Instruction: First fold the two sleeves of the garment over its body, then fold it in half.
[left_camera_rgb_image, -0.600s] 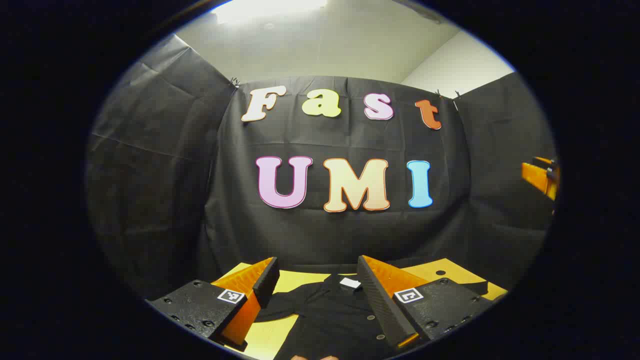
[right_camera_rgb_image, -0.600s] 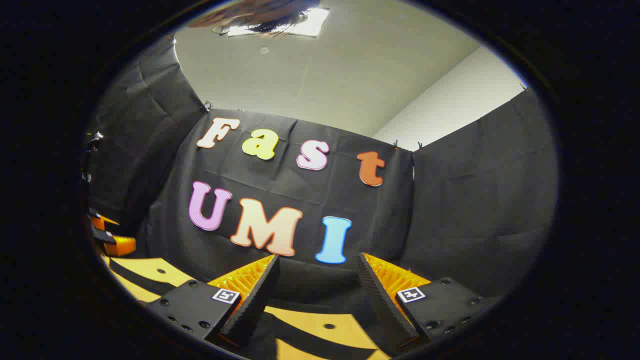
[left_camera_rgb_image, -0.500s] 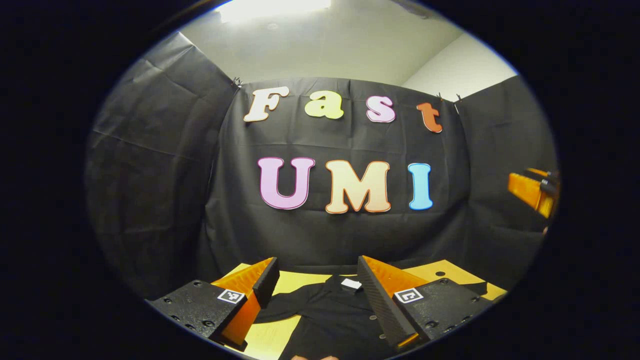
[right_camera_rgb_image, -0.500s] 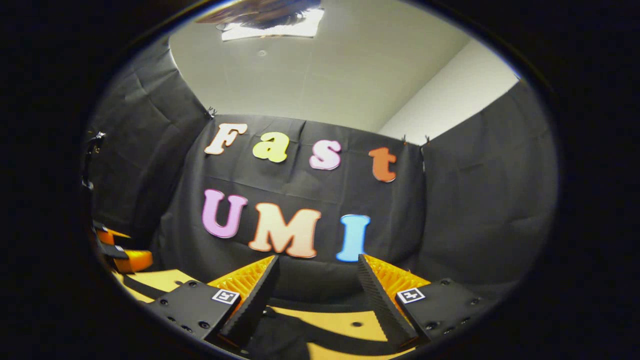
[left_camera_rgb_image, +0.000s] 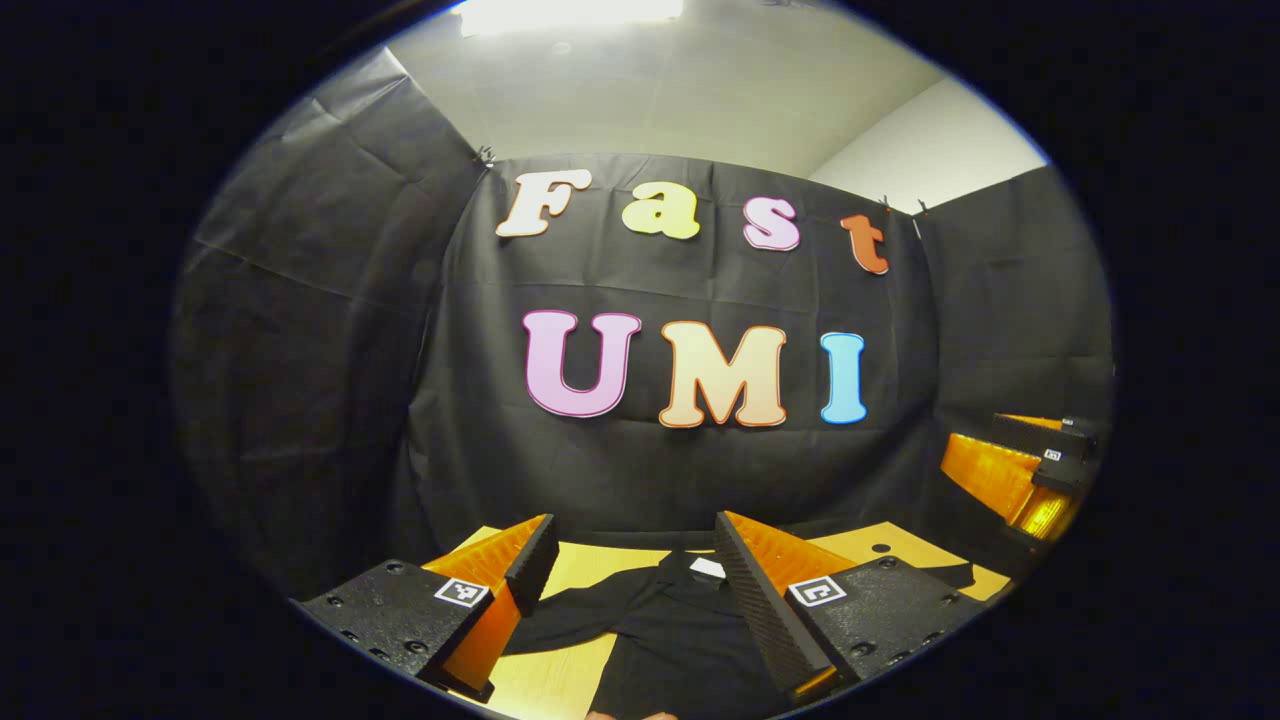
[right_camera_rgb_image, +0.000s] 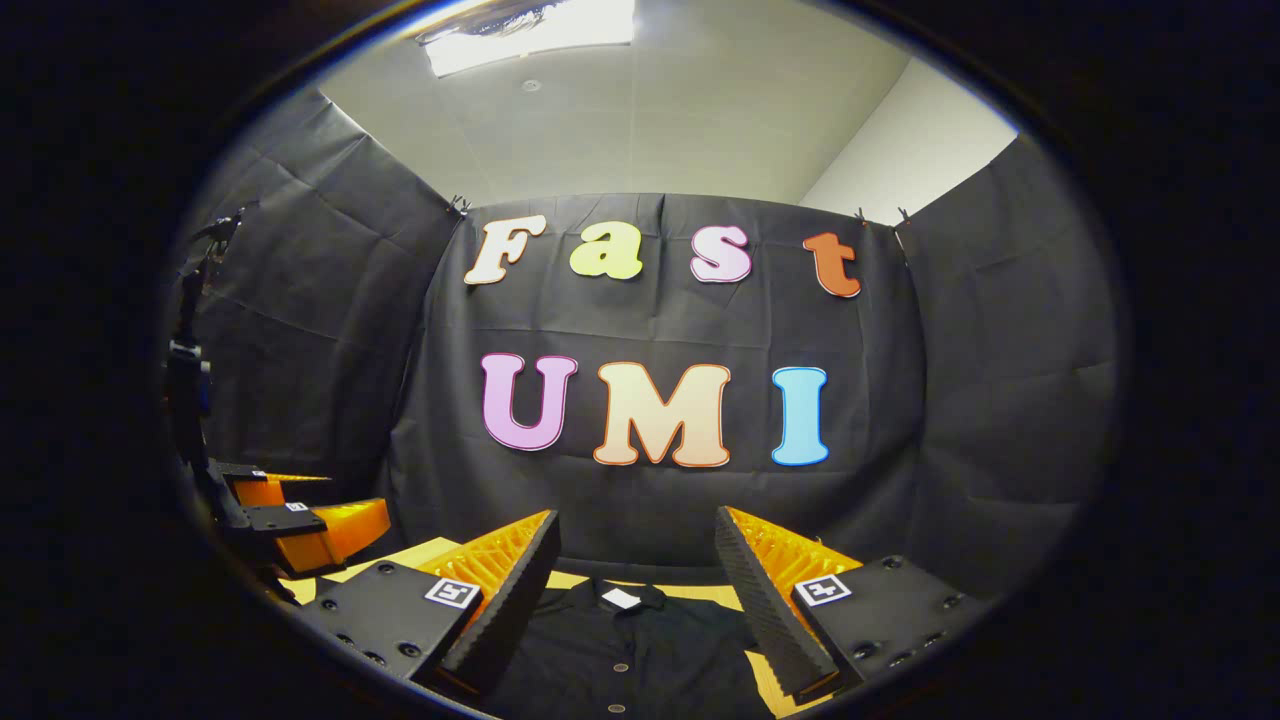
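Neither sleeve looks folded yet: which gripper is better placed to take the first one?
Left, probably. In the left gripper view, a sleeve lies spread on the table just ahead of the open left gripper. The right gripper, also open, faces the shirt collar and buttons.

Yellow table (left_camera_rgb_image: 560, 675); black garment (left_camera_rgb_image: 680, 640) lying spread on it.

My left gripper (left_camera_rgb_image: 632, 585) and right gripper (right_camera_rgb_image: 635, 590) are hovering above the garment (right_camera_rgb_image: 620, 660) lying on the table (left_camera_rgb_image: 545, 680), its collar toward the far edge.
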